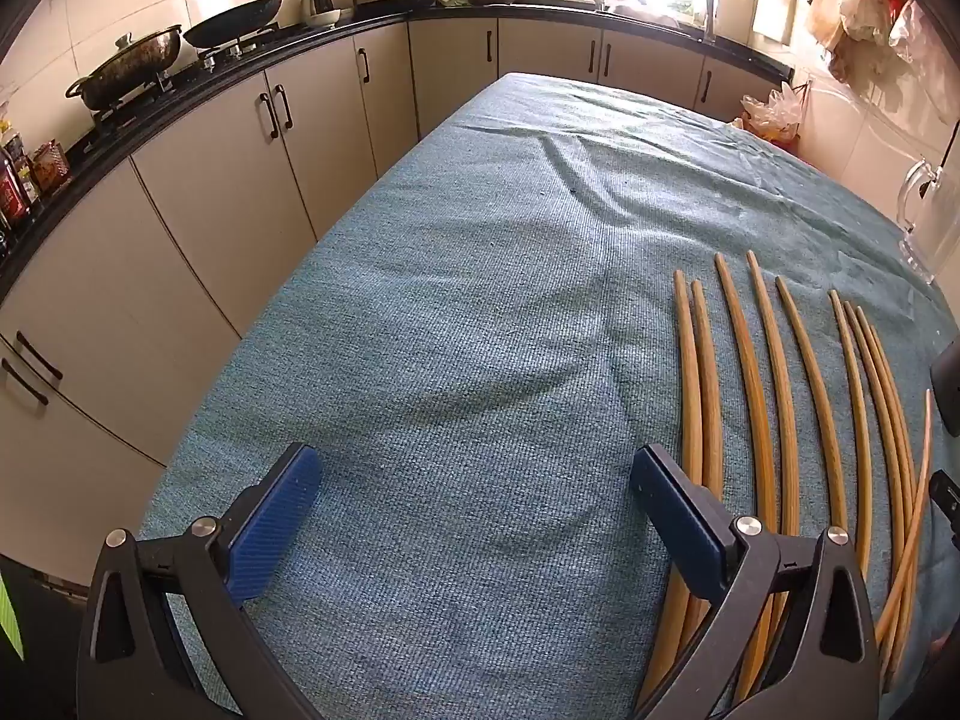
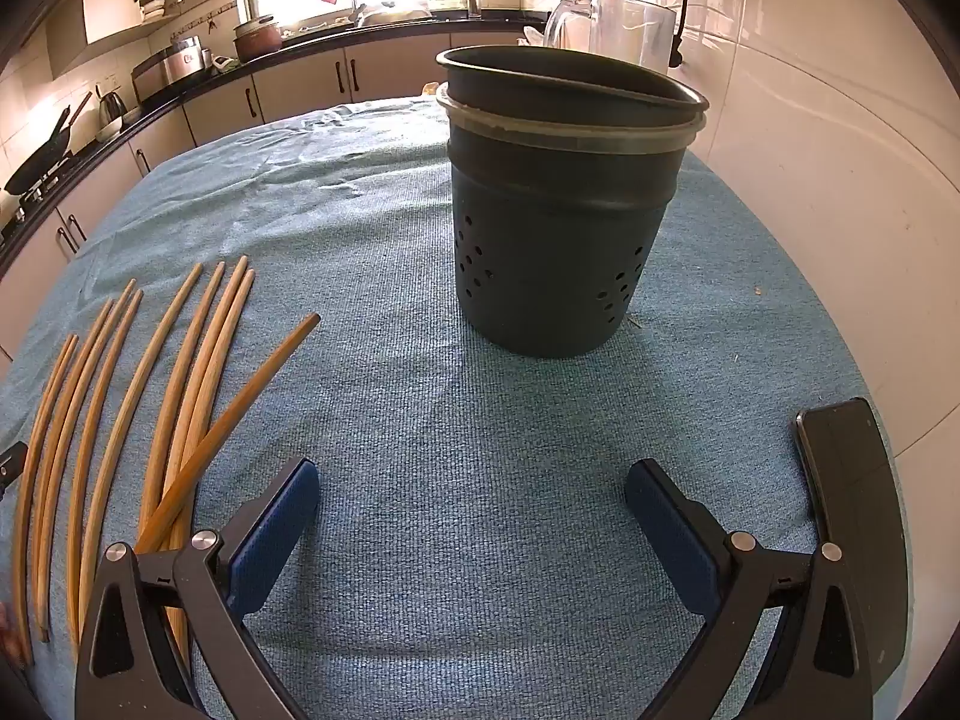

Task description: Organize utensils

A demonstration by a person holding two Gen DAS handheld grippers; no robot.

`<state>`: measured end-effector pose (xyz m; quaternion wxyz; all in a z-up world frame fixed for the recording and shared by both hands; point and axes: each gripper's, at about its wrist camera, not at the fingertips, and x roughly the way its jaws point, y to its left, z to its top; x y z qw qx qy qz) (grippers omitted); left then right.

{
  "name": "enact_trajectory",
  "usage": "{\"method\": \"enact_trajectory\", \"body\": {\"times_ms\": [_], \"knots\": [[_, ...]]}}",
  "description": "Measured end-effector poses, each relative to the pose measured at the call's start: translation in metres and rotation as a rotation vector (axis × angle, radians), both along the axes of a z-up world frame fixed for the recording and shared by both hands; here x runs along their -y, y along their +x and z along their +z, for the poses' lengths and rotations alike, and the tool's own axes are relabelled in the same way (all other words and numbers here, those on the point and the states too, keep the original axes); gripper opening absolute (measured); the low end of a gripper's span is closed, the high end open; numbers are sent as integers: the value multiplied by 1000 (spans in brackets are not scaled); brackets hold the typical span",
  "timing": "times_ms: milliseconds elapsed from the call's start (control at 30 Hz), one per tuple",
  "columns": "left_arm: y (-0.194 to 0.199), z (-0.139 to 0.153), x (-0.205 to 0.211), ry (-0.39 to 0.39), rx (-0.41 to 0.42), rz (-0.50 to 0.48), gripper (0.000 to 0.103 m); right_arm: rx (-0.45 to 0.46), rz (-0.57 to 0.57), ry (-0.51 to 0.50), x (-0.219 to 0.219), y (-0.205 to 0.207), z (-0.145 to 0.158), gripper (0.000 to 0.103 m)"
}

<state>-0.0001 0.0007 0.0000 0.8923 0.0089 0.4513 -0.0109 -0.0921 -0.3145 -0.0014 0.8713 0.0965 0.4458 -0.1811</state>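
**Both grippers open above the cloth, chopsticks still laid out**

The left hand-held gripper (image 1: 474,516) hangs over the surface covered in a blue-green woven cloth (image 1: 456,312) with its blue pads spread wide and nothing between them. The right hand-held gripper (image 2: 471,516) is likewise released and empty, tilted down over bare cloth.

The long brown wooden chopsticks (image 1: 780,408) lie flat on the cloth in a loose row, mostly side by side and pointing away toward the far end; one lies slanted across the near ends of its neighbours at the right of the group. They sit just right of the left gripper's right finger and, in the right wrist view, to the left of the right gripper (image 2: 150,396).

The dark round plastic utensil holder with drain holes (image 2: 558,228) stands upright farther off on the cloth, ahead of the right gripper and well apart from the chopsticks. A black smartphone (image 2: 852,516) lies flat near the right edge.
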Motion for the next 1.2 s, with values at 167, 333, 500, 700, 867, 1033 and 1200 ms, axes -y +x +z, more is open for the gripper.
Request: {"method": "enact_trajectory", "body": {"times_ms": [167,333,500,700,867,1033,1200], "knots": [[-15,11,-9,-30,60,-16,103,-14,30,7,0,0,0,103],[-91,56,-19,-43,252,-29,103,-12,63,10,-6,-17,11,102],[-182,108,-19,-32,437,-59,103,173,77,-22,-32,-92,68,102],[-247,137,-19,-8,514,-65,103,407,81,-76,-67,-206,120,103],[-270,134,-19,9,545,-37,103,542,57,-18,-61,-245,114,103],[-279,129,-18,1,569,-34,103,533,109,-25,-73,-245,110,103],[-280,115,-8,28,537,-74,103,483,163,-25,-86,-239,103,103]]}}
